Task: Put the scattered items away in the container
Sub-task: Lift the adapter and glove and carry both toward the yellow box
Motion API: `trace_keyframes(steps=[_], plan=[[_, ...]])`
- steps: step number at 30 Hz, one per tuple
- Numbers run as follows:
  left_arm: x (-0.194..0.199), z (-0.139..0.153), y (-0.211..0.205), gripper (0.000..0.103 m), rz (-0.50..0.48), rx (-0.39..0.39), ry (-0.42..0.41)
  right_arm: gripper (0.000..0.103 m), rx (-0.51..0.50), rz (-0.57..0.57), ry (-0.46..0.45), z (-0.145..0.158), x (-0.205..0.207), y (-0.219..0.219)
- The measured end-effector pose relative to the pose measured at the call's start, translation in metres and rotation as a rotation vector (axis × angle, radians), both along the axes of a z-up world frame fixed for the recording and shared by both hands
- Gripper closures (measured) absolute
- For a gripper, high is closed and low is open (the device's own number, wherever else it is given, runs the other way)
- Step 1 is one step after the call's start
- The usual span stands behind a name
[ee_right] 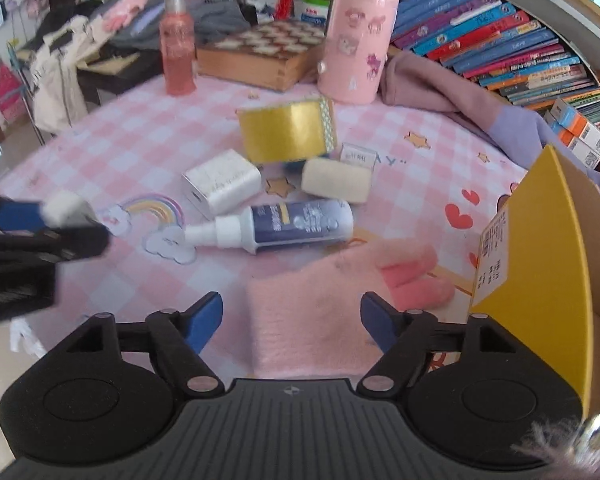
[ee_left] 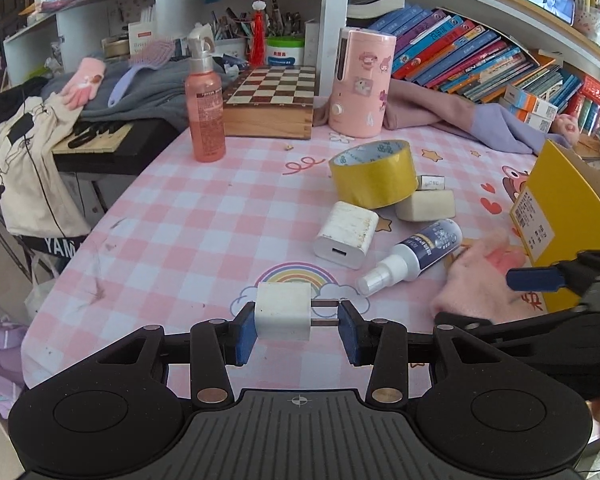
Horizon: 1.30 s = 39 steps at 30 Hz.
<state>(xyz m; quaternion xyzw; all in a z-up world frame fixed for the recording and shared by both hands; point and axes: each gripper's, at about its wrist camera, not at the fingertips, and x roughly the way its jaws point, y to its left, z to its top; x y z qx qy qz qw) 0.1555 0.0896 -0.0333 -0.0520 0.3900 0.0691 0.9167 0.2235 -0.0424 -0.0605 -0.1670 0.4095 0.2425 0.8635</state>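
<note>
Because the little white plug (ee_left: 283,311) is pinched between the blue pads of the left gripper (ee_left: 298,326), it sits up off the table w/ its two metal prongs poking at one pad. That grip goes end to end, prob. so the small cube can't slip out on the way to the box. The yellow cardboard box (ee_left: 564,216) stands at the right edge of the pink checked table (ee_left: 180,216), so that is likely where stuff goes.

The right gripper (ee_right: 291,320) has its jaws spread wide & holds nothing. It hangs just over the pink glove (ee_right: 324,300), which lies flat beside the box. Looks like the glove is its next pick.

Left out in the middle: a tape roll (ee_left: 374,174), a bigger white charger (ee_left: 348,234), a spray bottle (ee_left: 414,254) on its side, & a cream block (ee_left: 426,204).
</note>
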Motion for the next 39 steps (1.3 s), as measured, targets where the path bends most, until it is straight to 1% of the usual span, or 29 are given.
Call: trace_keyframes(steps=[2,4,6,7,8,10,13,16,20,24,29,34,39], plan=[[-0.001,0.001,0.000,0.062,0.000,0.002,0.000,0.030,-0.007,-0.028,0.020,-0.008,0.008,-0.001],[-0.003,0.001,0.002,0.062,0.000,0.002,0.003,0.036,0.006,-0.042,0.053,-0.015,0.014,-0.005],[-0.003,0.001,0.003,0.062,0.000,-0.002,0.005,0.051,0.031,-0.028,0.056,-0.014,0.013,-0.007],[-0.003,0.001,0.003,0.062,-0.001,-0.006,0.006,0.067,0.025,-0.018,0.044,-0.013,0.011,-0.007],[-0.003,0.000,0.003,0.062,-0.003,-0.012,0.006,0.073,0.020,-0.017,0.037,-0.012,0.009,-0.006],[-0.003,0.001,0.003,0.062,-0.010,-0.018,0.005,0.080,0.035,-0.035,0.033,-0.011,0.009,-0.010],[-0.005,0.004,0.002,0.062,-0.019,-0.023,-0.009,0.081,0.064,-0.072,-0.009,0.001,0.005,-0.016],[-0.006,0.008,0.001,0.062,-0.027,-0.032,-0.025,0.081,0.097,-0.072,-0.052,0.019,-0.001,-0.020],[-0.010,0.019,-0.002,0.062,-0.049,-0.041,-0.056,0.081,0.178,-0.049,-0.063,0.041,-0.014,-0.025],[-0.019,0.037,-0.006,0.062,-0.068,-0.059,-0.098,0.080,0.250,-0.031,-0.076,0.062,-0.032,-0.029],[-0.041,0.058,-0.006,0.062,-0.084,-0.079,-0.150,0.080,0.317,-0.060,-0.082,0.082,-0.053,-0.043],[-0.067,0.068,-0.008,0.062,-0.108,-0.095,-0.178,0.080,0.350,-0.079,-0.087,0.091,-0.084,-0.056],[-0.090,0.067,-0.011,0.062,-0.144,-0.108,-0.164,0.080,0.354,-0.117,-0.067,0.088,-0.118,-0.065]])
